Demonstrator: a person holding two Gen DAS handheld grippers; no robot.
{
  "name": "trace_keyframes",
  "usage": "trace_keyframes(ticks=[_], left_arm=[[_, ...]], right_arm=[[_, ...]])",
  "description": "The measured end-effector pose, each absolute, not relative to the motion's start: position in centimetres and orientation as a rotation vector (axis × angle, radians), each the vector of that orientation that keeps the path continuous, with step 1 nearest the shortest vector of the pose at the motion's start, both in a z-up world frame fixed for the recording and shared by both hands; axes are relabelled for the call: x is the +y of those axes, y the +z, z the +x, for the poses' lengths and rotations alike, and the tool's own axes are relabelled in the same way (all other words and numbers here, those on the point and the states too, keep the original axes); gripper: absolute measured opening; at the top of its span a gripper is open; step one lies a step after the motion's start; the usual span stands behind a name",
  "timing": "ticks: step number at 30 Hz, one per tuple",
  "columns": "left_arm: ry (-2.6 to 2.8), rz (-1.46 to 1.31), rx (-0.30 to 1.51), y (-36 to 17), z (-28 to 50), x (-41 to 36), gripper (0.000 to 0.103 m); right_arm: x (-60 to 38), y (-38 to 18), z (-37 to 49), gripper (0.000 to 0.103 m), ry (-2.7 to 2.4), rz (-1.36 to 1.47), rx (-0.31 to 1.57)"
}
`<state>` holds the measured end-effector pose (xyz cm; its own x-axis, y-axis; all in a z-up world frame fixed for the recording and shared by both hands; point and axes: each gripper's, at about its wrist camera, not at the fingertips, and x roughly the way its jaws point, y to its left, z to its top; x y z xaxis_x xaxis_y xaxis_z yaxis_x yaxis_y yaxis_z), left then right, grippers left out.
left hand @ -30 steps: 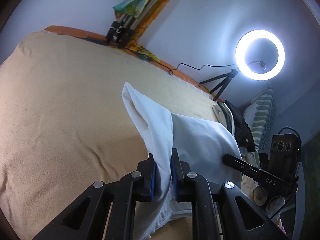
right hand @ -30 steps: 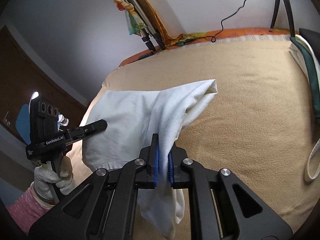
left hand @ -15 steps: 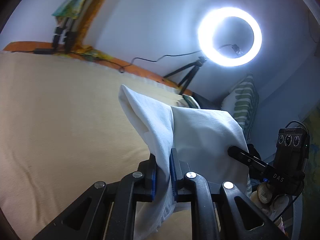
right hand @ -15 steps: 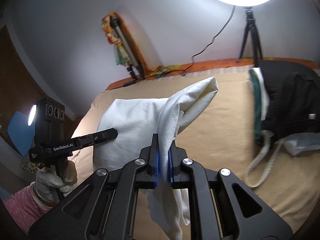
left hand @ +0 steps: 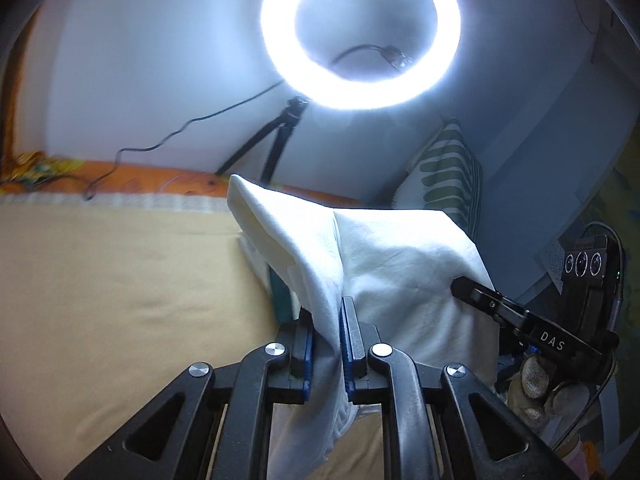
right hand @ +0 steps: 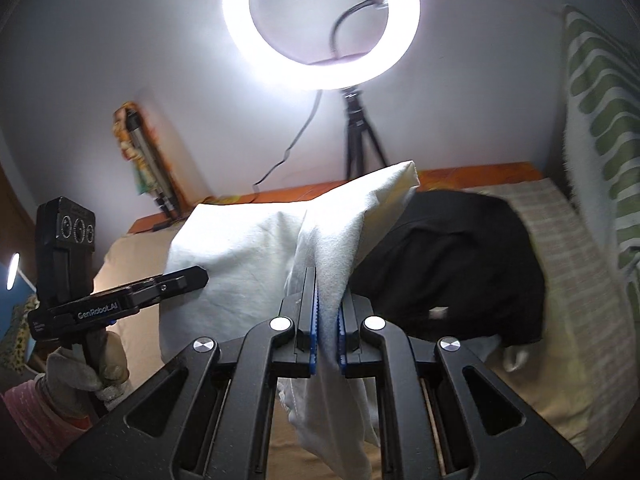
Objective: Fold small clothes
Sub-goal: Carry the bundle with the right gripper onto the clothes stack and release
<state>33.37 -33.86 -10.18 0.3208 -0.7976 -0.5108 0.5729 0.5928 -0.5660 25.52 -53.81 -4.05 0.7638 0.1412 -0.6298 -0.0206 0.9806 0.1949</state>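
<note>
Left claw [left hand: 325, 322] pinches white cloth [left hand: 404, 276] | right claw [right hand: 327, 318] likewise | markings: "GenRobot.AI", "DAS"

Both units: matte black plastic linkage arms, silver round-head screws at pivots, blue ribbed pads inside the fingers. Left hand-held gripper [left hand: 325, 344] reads "GenRobot.AI" on its side, three round lenses on the upright block. Right hand-held gripper [right hand: 327, 340] reads "DAS", thin black cable at rear. Worn: grey knit gloves [right hand: 82, 372], pink ribbed sleeve [right hand: 28, 408].
</note>
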Motion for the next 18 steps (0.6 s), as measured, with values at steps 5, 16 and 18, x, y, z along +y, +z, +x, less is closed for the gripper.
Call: trace_keyframes(ticks=[5, 16, 18], left_arm=[[-0.947, -0.293, 0.84, -10.0, 34.9, -39.5, 0.009], [-0.92, -0.221, 0.818, -11.0, 37.9, -46.8, 0.006], [-0.899, -0.198, 0.817, -11.4, 38.4, -47.1, 0.006]], right_arm=[[-58.4, -3.0, 27.3, 0.008, 0.003, 0.161, 0.671], [-65.8, -5.2, 32.1, 0.008, -0.103, 0.145, 0.679], [-66.6, -6.2, 32.9, 0.008, -0.101, 0.154, 0.687]])
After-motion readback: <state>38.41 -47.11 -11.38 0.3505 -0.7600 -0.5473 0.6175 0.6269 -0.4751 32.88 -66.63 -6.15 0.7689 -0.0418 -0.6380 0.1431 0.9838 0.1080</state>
